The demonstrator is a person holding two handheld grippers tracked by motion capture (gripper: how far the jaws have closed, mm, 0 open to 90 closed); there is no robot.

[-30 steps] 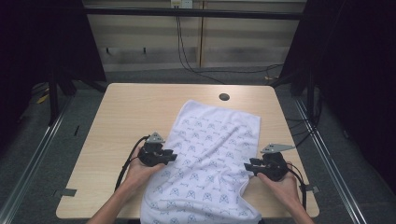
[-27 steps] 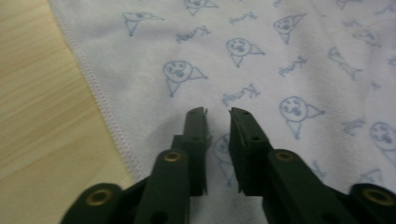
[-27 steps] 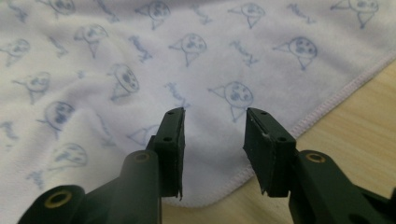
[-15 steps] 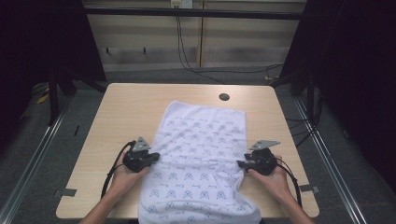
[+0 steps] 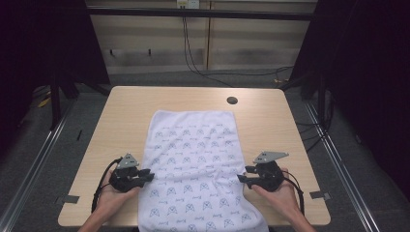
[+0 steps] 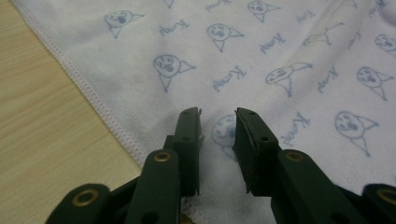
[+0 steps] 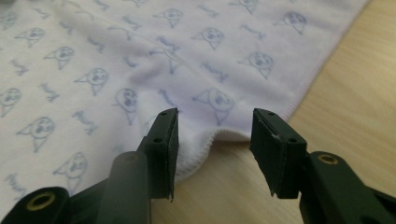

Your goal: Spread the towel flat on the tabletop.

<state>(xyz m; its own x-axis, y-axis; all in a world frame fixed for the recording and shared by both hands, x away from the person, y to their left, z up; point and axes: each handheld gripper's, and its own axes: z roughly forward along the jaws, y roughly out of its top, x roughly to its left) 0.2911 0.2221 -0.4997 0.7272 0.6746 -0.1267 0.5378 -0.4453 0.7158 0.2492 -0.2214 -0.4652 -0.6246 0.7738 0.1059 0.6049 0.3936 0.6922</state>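
Observation:
A white towel [image 5: 193,154] printed with small blue faces lies flat and lengthwise on the wooden table [image 5: 125,111], its near end hanging over the front edge. My left gripper [image 5: 147,177] rests at the towel's left edge, my right gripper [image 5: 241,179] at its right edge. In the left gripper view the left gripper [image 6: 218,114] is narrowly open, with the towel [image 6: 280,56] lying flat under the gap. In the right gripper view the right gripper [image 7: 215,114] is wide open, and a raised fold of the towel's hem [image 7: 205,142] sits between its jaws.
A dark round cable hole [image 5: 232,100] sits near the table's far edge, beyond the towel. Bare wood lies on both sides of the towel [image 5: 285,130]. Metal rails run along the floor left and right of the table.
The towel has been drawn toward the person and straightened from a slant to lie flat. Both grippers moved back toward the front edge and now stand open at its sides.

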